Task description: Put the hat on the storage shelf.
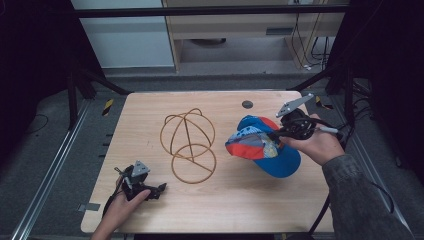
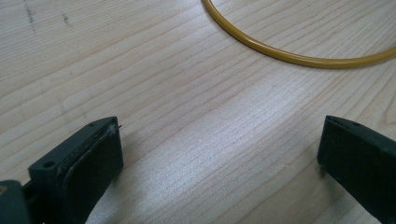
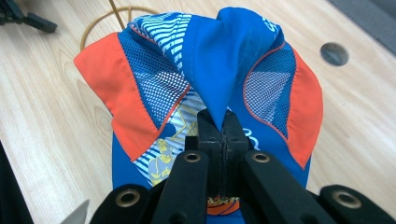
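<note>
While the right gripper (image 3: 219,126) is pinching a fold of blue fabric with its jaws pressed together, the blue and orange cap (image 1: 262,145) is hanging from it just to the right of the wire hat stand (image 1: 188,146), its brim touching the wooden tabletop (image 1: 150,110). The left gripper (image 2: 219,154) is resting on the tabletop near the stand's base ring, jaws spread wide with nothing between them. Beyond the stand, grey floor and a pale cabinet (image 1: 125,35) are showing behind the tabletop.
</note>
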A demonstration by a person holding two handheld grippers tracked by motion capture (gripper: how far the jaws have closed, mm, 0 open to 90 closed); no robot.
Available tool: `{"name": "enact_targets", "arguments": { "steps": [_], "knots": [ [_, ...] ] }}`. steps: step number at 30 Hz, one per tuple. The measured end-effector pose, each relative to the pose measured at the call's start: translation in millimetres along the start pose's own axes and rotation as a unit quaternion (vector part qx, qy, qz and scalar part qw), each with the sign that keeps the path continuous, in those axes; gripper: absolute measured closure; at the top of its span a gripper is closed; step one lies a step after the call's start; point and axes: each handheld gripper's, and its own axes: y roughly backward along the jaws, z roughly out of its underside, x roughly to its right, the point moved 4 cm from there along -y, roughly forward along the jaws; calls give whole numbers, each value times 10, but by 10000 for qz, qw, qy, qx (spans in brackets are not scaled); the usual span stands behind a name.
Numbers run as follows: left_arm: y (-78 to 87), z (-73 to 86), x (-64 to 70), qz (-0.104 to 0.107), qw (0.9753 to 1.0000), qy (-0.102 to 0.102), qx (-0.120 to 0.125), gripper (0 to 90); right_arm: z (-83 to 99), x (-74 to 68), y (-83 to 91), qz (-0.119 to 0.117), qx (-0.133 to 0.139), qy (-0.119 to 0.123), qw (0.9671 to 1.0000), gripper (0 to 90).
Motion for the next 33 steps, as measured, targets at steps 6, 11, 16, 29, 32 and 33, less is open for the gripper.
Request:
{"name": "enact_targets", "arguments": {
  "steps": [6,11,16,29,32,33],
  "knots": [
    [-5,-1,4,2,10000,32,35,0,-165,-23,188,50,214,95,9997,899],
    [-4,-2,3,3,10000,25,34,0,-302,-61,296,83,333,204,9992,899],
    [-4,-2,0,-3,10000,6,31,0,-350,-94,396,112,466,252,9985,899],
    [-4,-2,2,0,10000,21,31,0,-576,-230,689,173,821,497,9952,900],
    [-4,-2,2,4,10000,20,30,0,-636,-265,709,167,893,527,9945,900],
    [-3,-2,3,1,10000,22,29,0,-653,-275,713,162,916,545,9942,900]
  ]
}}
